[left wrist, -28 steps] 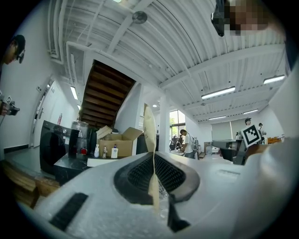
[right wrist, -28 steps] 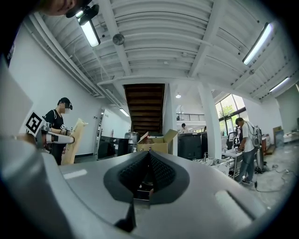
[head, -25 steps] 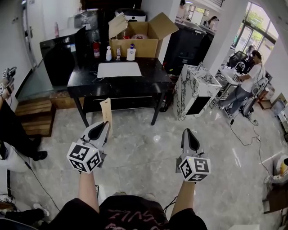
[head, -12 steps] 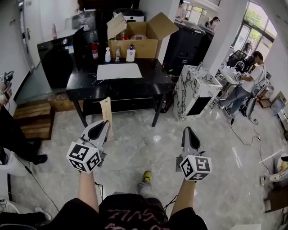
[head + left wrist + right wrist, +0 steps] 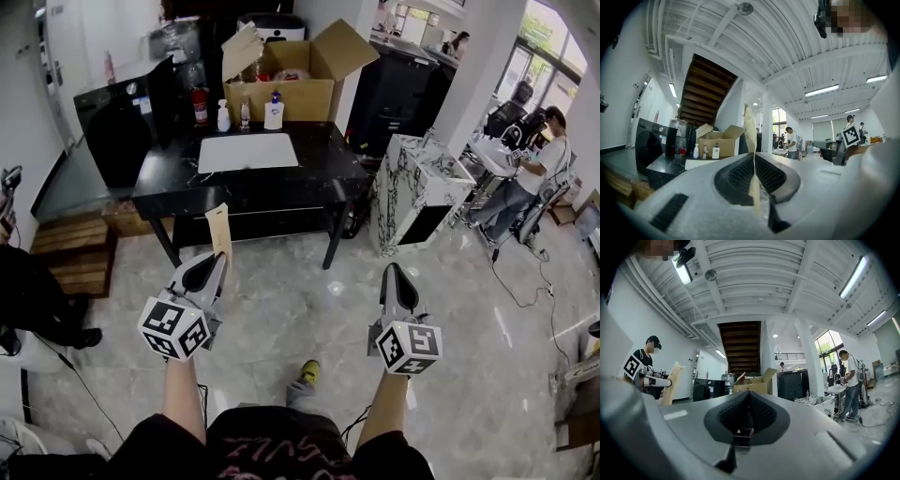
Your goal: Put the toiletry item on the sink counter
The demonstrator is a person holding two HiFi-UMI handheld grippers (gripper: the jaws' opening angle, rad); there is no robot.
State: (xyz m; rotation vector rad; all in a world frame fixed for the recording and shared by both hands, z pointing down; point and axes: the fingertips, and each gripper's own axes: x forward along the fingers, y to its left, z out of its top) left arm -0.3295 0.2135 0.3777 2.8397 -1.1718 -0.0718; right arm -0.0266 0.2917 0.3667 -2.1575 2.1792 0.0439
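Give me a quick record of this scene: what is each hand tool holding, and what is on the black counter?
Left tool: shut on a flat tan packet, held upright
Right tool: shut, nothing in it
Black counter: ahead, not yet reached
On the counter: white sink, three bottles, open cardboard box at the back

Left tongs (image 5: 218, 258) pinch a flat sachet (image 5: 219, 230); right tongs (image 5: 392, 273) closed, both level.
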